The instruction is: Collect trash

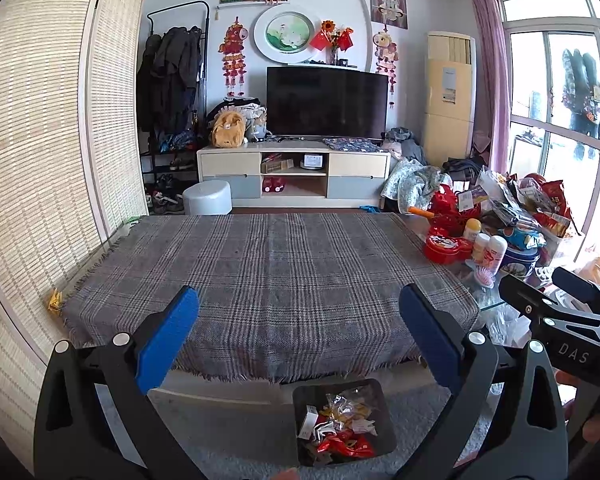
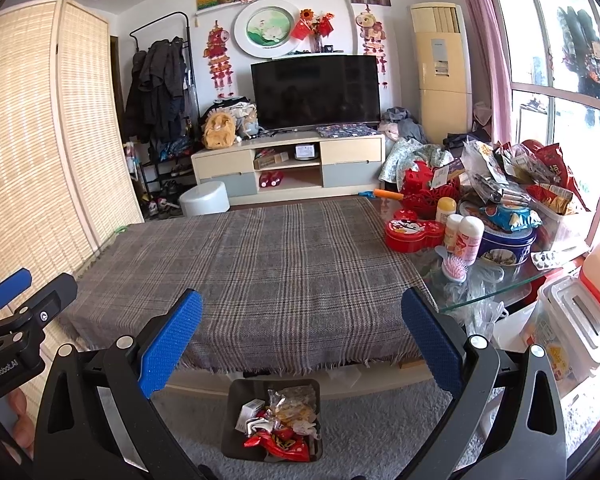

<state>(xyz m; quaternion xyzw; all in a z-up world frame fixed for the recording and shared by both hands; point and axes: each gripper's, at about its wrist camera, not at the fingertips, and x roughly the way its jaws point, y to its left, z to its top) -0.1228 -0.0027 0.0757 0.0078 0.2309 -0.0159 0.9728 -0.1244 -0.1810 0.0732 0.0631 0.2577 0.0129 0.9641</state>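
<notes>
A dark square trash bin (image 1: pixel 382 394) (image 2: pixel 236 396) stands on the grey carpet just in front of the table's near edge. It holds red wrappers (image 1: pixel 346 446) (image 2: pixel 278 442), clear crinkled wrappers and a small white box. The plaid tablecloth (image 1: pixel 276 276) (image 2: pixel 260 264) has nothing lying on it. My left gripper (image 1: pixel 300 332) is open above the table's near edge and the bin, with nothing between its blue pads. My right gripper (image 2: pixel 302 336) is open too and holds nothing. A small yellow wrapper (image 1: pixel 55 300) lies off the cloth's left edge.
Snack bags, red tins, white bottles and a blue cookie tin (image 2: pixel 508 240) crowd the glass table end on the right. A pink hairbrush (image 2: pixel 454 270) lies near them. A woven screen (image 1: pixel 40 152) lines the left. A TV stand (image 1: pixel 294 174) and white stool (image 1: pixel 207 198) sit beyond.
</notes>
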